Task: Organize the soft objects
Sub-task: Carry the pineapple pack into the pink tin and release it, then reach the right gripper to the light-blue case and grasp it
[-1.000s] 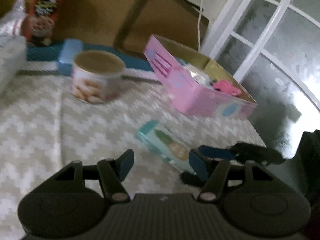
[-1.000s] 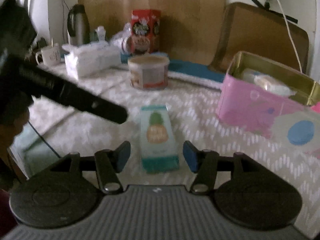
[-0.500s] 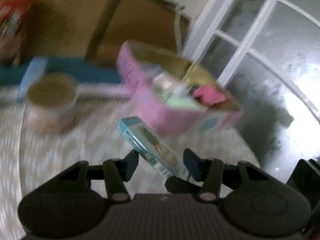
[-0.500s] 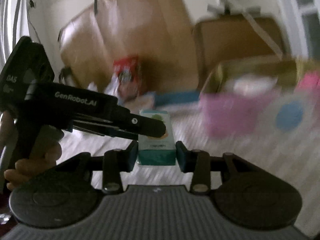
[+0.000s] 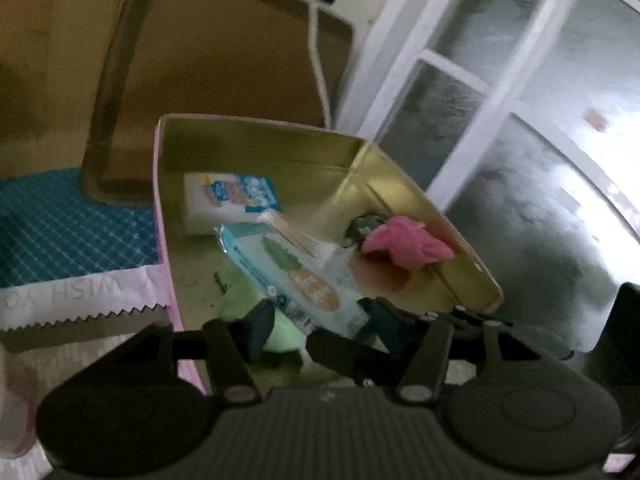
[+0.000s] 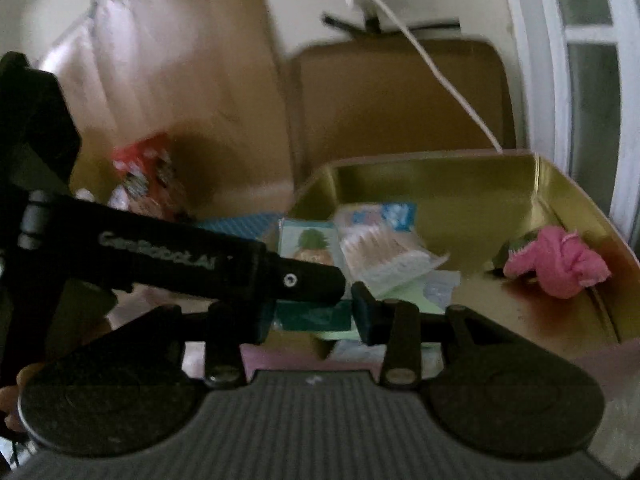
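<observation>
Lifted off the patterned counter where it lay a second ago, the pineapple-print tissue pack (image 5: 296, 280) now hangs over the open pink tin (image 5: 168, 264), carried there by the right gripper (image 6: 308, 314). Its fingers (image 6: 366, 312) are closed on the pack's dark teal end, seen in the right wrist view, with the printed face pointing forward into the tin. That end grip makes sense: it leaves the length of the pack free to go in first.

The left gripper (image 5: 320, 330) has come along too and sits low at the tin's near wall. Its fingers (image 5: 260, 328) stand apart on either side of the pack's lower end; whether either pad touches the wrapper I cannot tell, so it looks more like a guide than a second hold.

Inside the tin already lie a white pack with blue print (image 5: 230, 200), a clear pack of cotton swabs (image 6: 384, 252), something pale green (image 5: 280, 336) at the near end and a pink cloth (image 5: 404, 246) by the far right wall. My guess is the pack is tilted so it can slide down beside these rather than land flat on top.
</observation>
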Demonstrator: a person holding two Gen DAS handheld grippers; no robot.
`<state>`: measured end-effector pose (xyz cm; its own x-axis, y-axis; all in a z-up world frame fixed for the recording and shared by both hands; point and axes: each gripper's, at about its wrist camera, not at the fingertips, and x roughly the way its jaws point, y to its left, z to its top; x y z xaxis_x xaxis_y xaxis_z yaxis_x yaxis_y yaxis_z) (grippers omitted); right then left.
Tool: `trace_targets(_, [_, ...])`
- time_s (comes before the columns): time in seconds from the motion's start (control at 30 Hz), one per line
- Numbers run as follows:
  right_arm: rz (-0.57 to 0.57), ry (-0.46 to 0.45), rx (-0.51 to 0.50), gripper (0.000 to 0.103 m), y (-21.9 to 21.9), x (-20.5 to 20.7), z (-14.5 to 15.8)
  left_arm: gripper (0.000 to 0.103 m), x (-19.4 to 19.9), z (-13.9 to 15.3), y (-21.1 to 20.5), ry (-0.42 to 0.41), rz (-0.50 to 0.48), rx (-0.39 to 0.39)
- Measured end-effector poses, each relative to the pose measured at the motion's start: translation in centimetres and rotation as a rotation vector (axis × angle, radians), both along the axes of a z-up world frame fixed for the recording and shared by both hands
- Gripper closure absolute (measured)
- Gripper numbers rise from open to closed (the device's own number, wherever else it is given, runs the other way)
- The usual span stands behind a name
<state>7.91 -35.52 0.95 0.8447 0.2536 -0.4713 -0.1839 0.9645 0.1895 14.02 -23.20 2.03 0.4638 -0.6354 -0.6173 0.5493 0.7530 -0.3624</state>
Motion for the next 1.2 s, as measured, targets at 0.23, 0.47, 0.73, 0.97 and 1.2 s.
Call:
trace_targets(0.23, [-0.218,-0.097,-0.184,0.054,-0.8,0.0,-1.1,0.036,0.2,0.4,0.1,-0.057,0.049,-0.007])
trace_targets(0.47, [-0.242,-0.254,0.024,0.054,0.0,-6.5,0.4,0.036,-5.8,2.4,6.5,-0.18,0.039,-0.045])
trace_targets(0.73, [0.04,-0.242,0.078,0.054,9.8,-5.3,2.0,0.033,-12.0,-0.2,20.3,-0.25,0.27,0.057])
trace_targets(0.97, [0.182,-0.066,0.076,0.035,18.9,1.4,3.2,0.033,-12.2,-4.2,30.4,-0.212,0.545,0.179])
trace_targets(1.2, [0.1,0.344,-0.023,0.028,24.1,14.4,0.1,0.033,-11.4,-7.0,34.6,-0.164,0.608,0.113])
